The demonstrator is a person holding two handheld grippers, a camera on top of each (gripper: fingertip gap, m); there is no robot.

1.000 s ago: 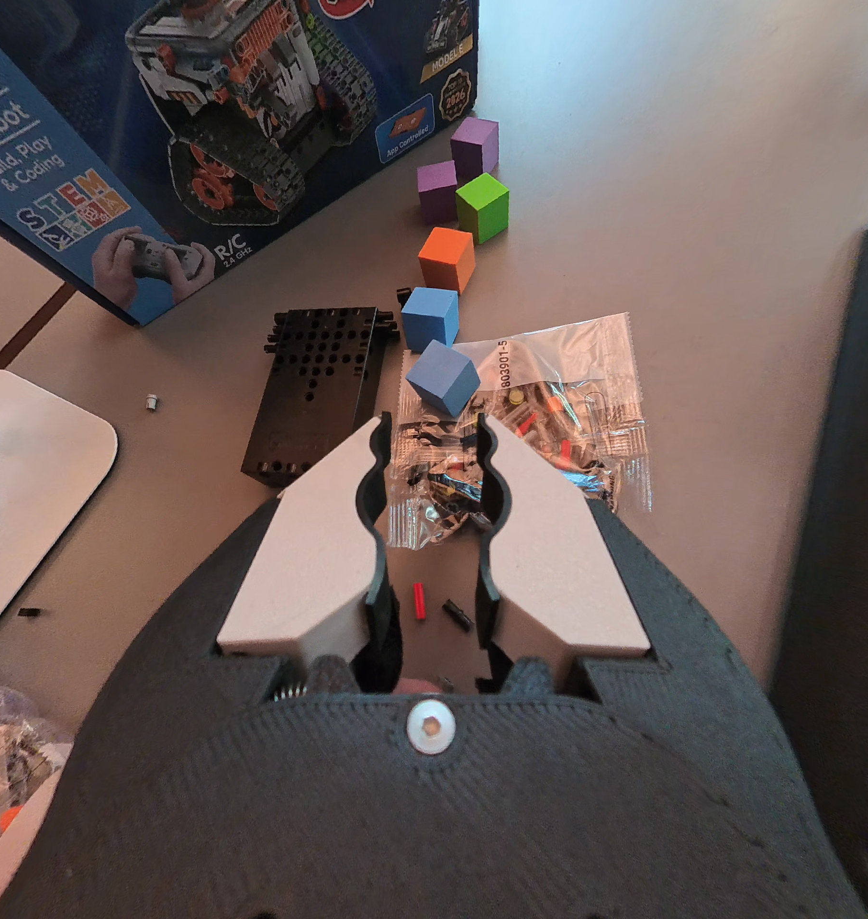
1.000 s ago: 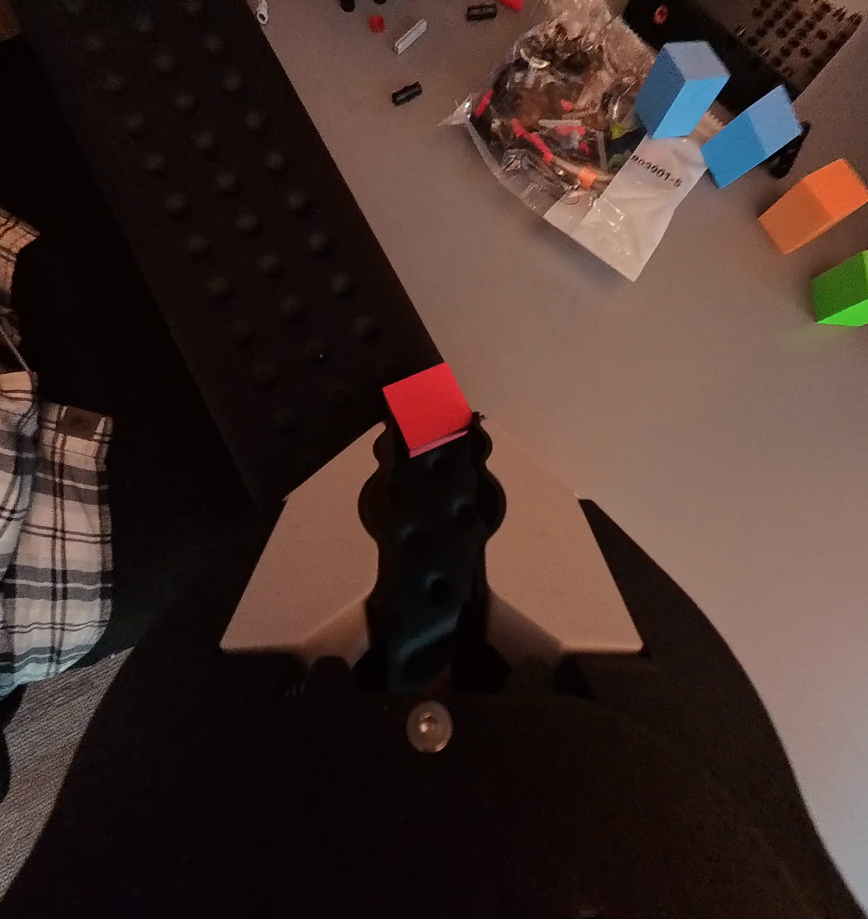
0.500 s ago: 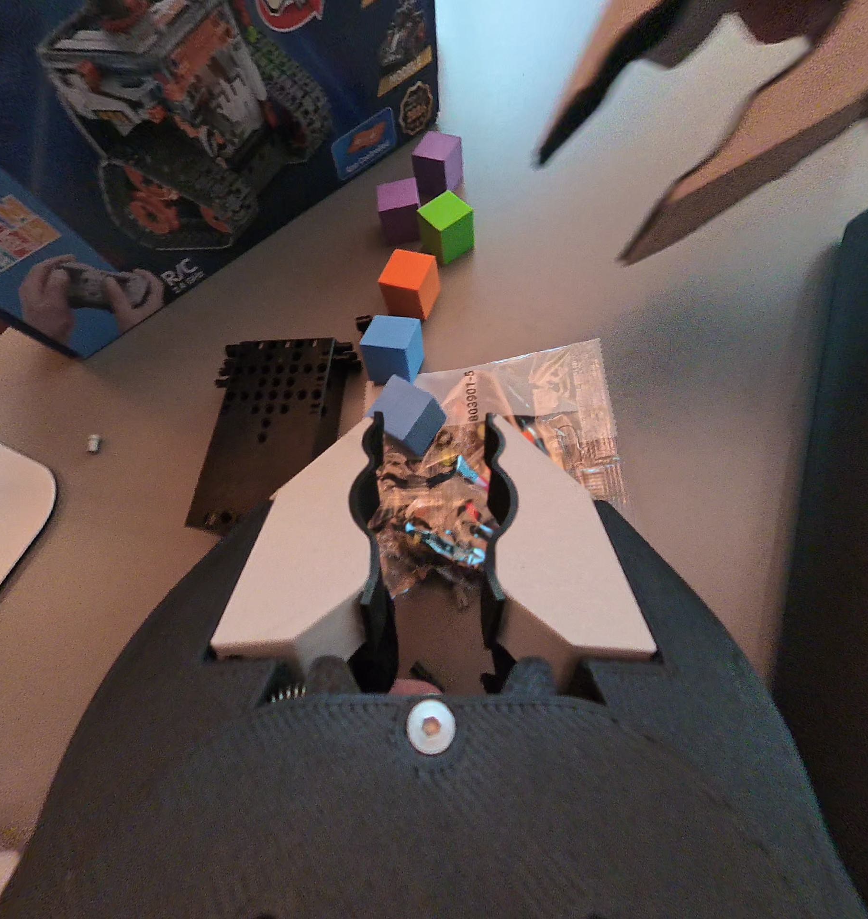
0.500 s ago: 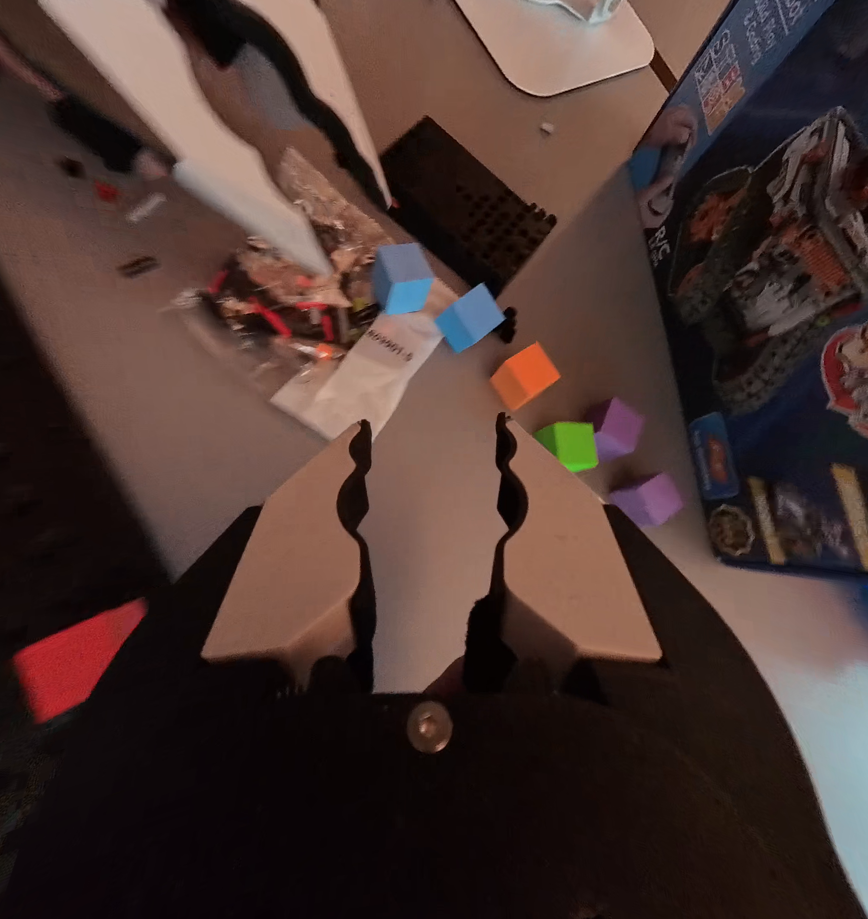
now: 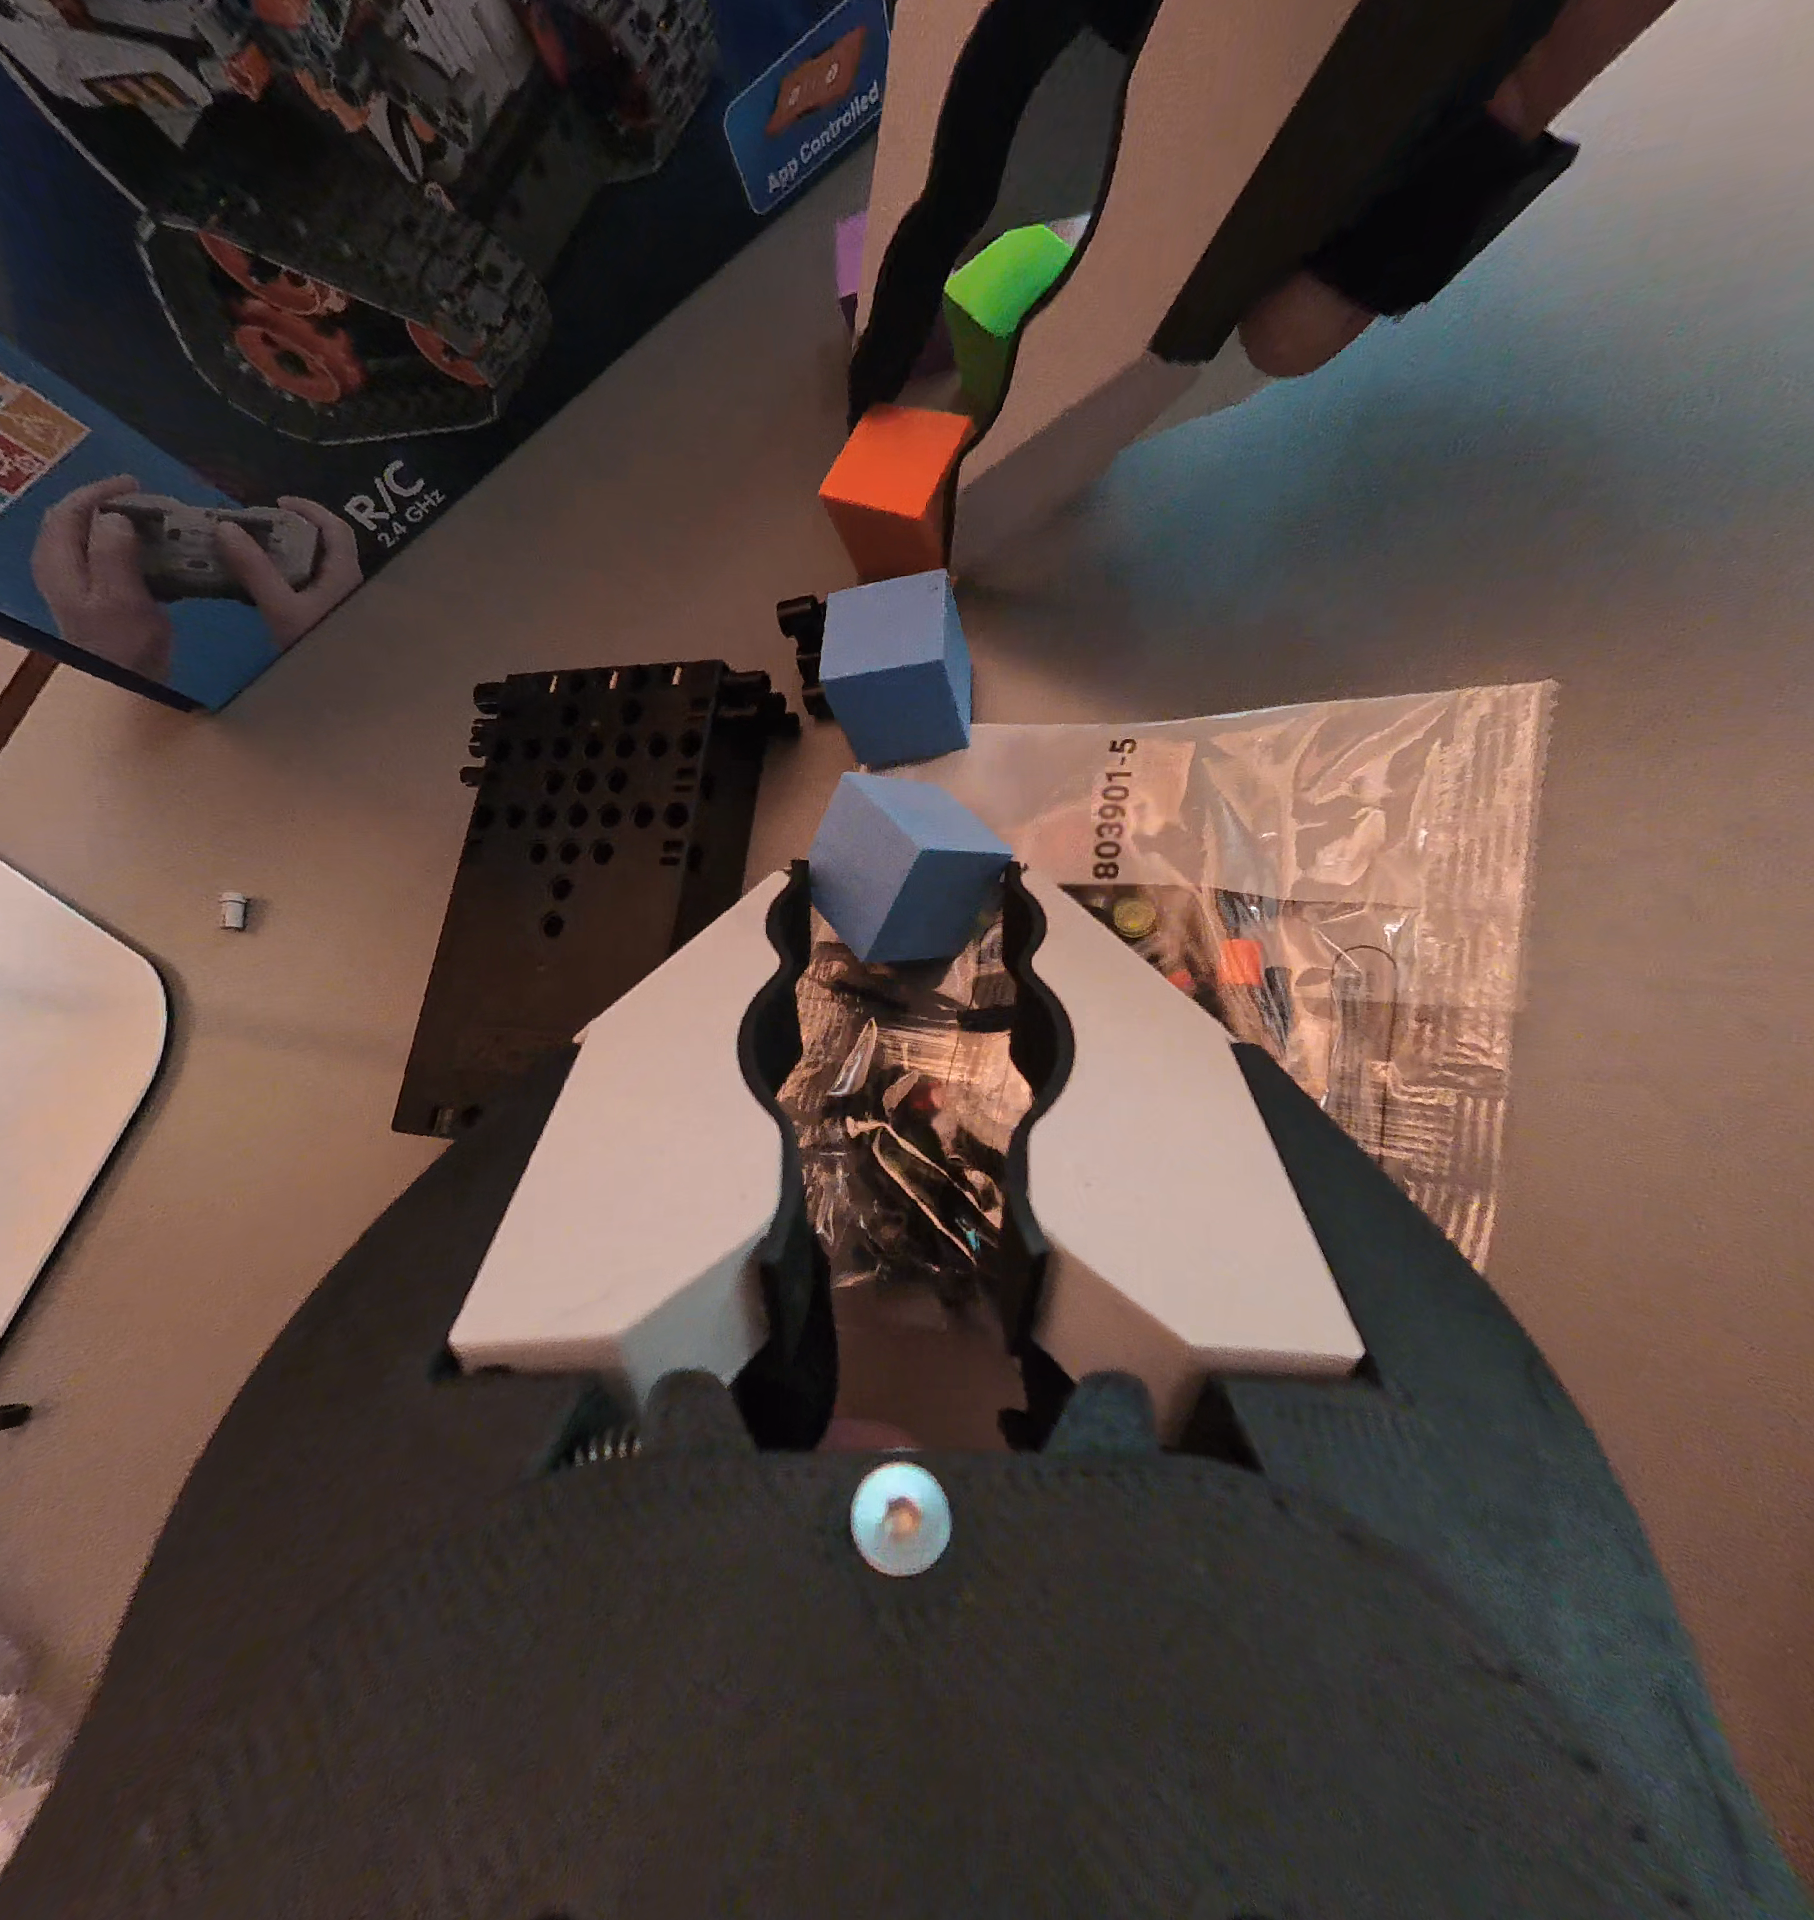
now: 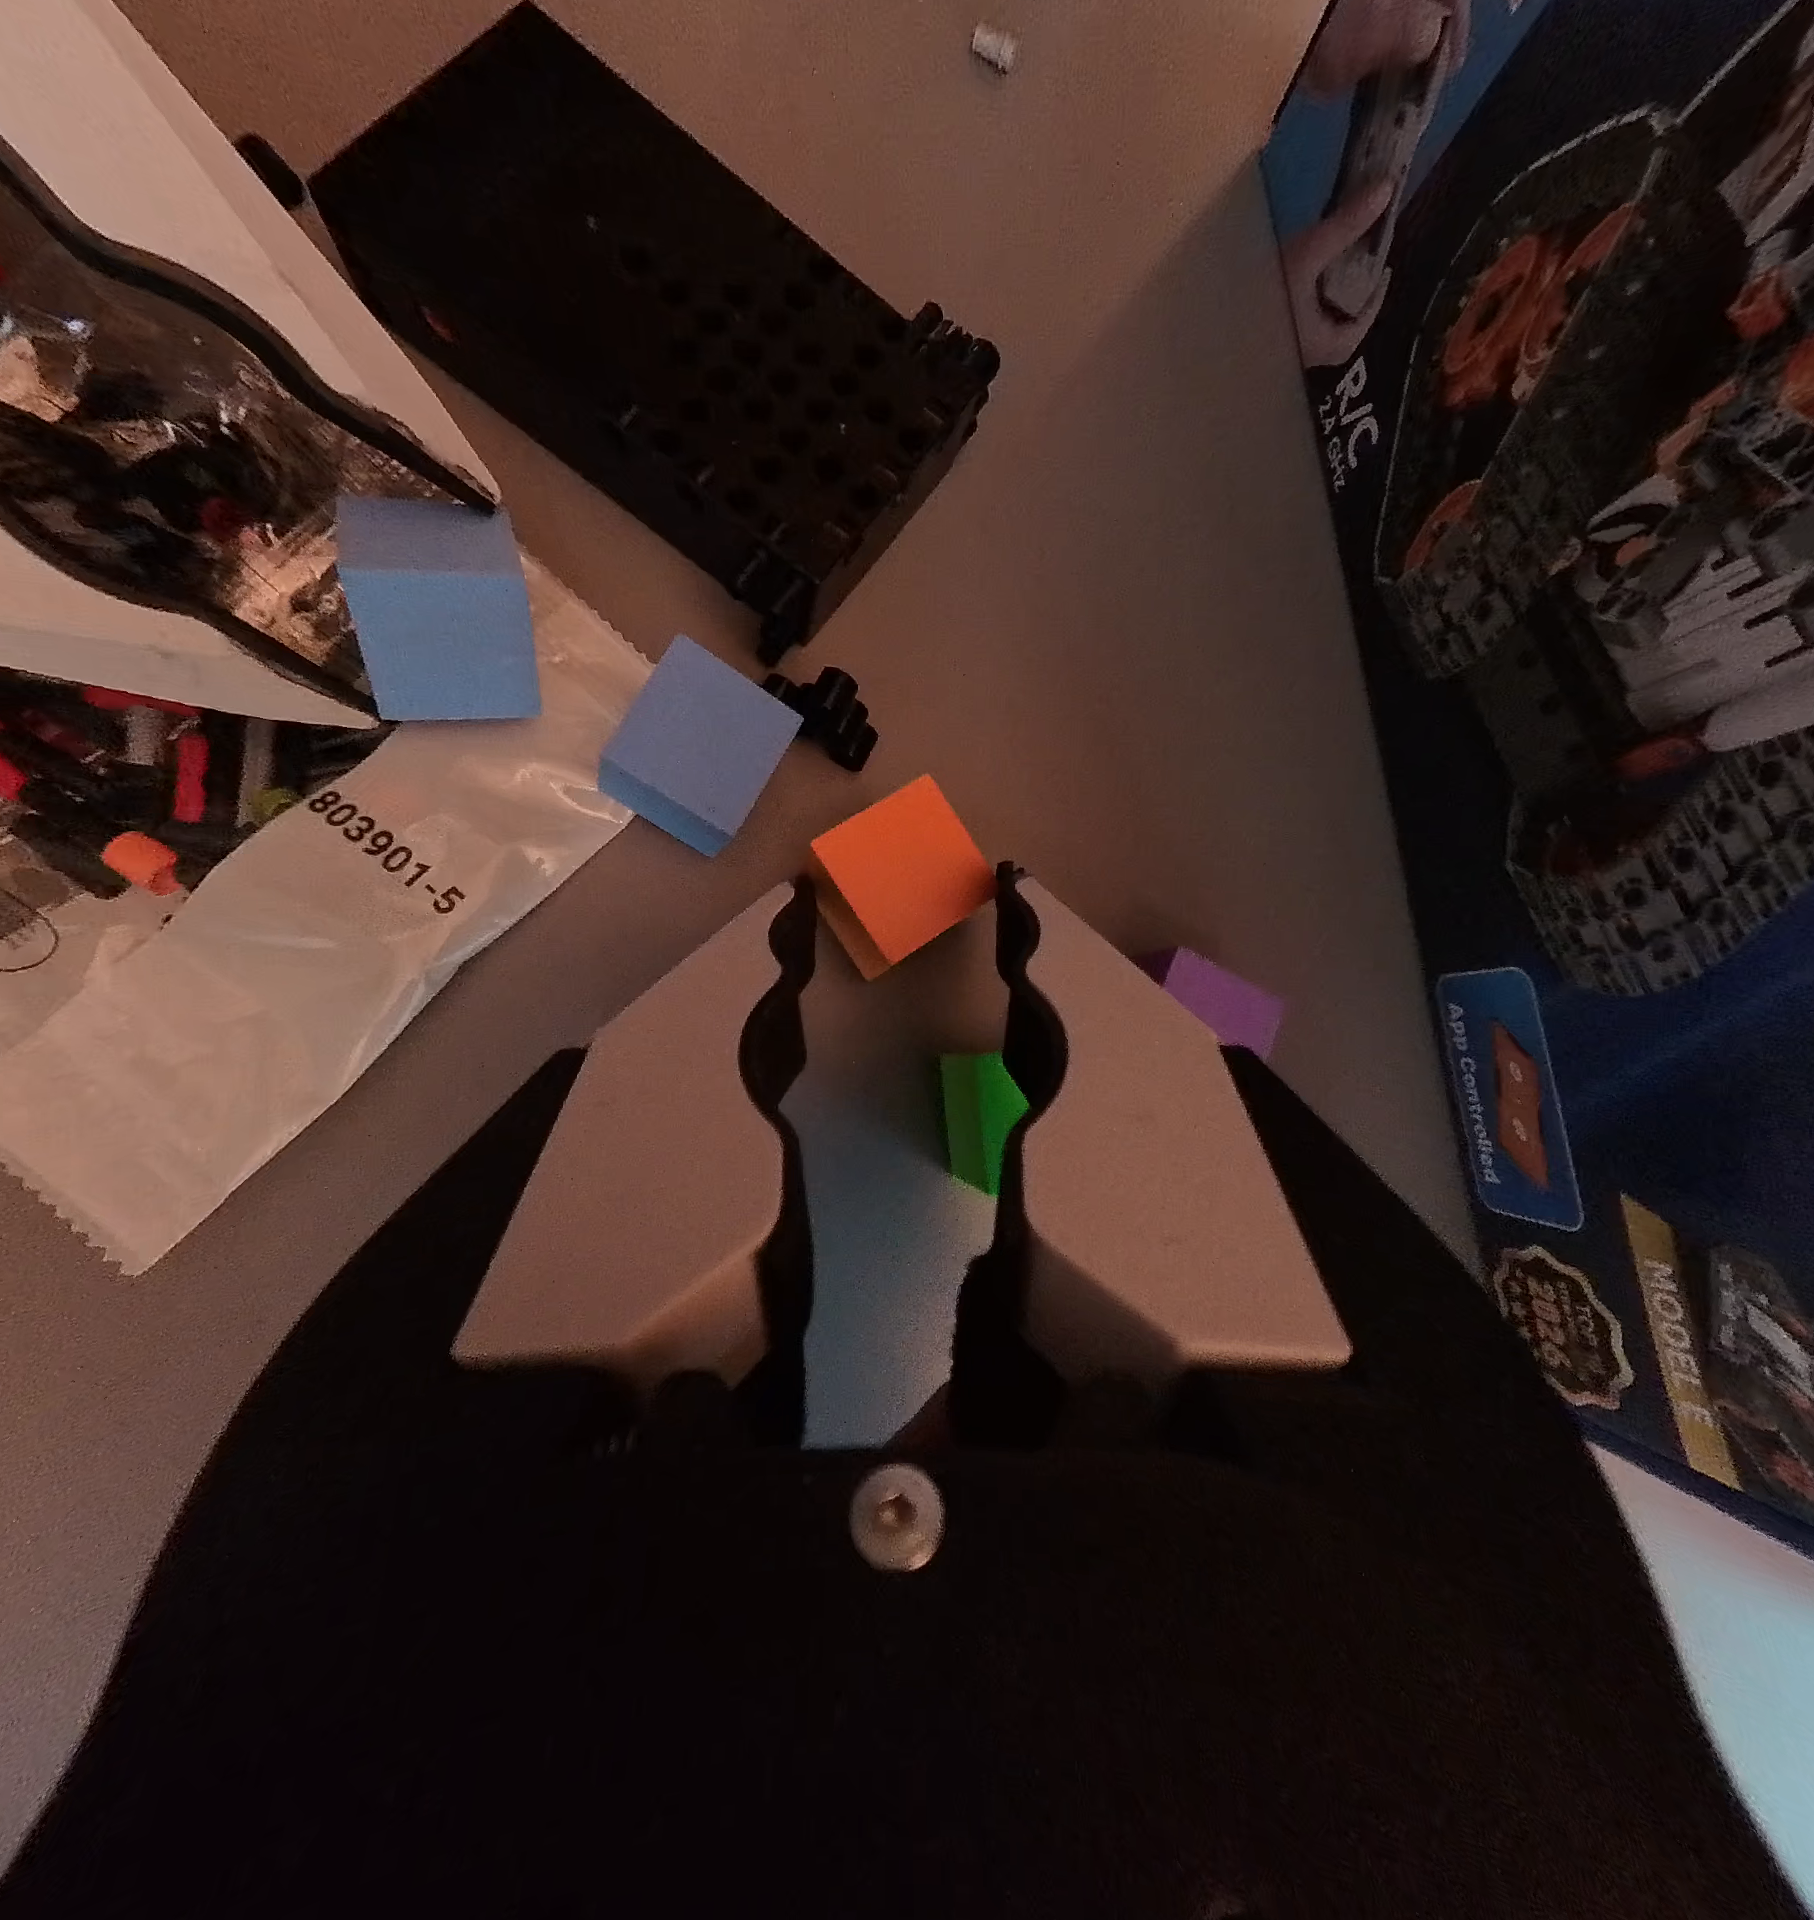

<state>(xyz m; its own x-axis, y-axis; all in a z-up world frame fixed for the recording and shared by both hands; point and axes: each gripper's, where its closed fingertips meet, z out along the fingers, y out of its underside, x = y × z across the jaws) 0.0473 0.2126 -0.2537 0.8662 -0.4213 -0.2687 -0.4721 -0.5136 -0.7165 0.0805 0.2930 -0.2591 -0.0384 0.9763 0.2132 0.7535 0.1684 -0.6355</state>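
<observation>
Here, orange cube (image 6: 898,871) between right jaws.

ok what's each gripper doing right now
left gripper: open, jaws around blue foam cube, not clamped
right gripper: open, jaws around orange foam cube, not clamped

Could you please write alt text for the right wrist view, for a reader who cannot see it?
The right tongs, open, straddle an orange cube on a tan table. Beyond lie two blue cubes, a clear parts bag and a black perforated plate; a blue toy box stands right.
</observation>
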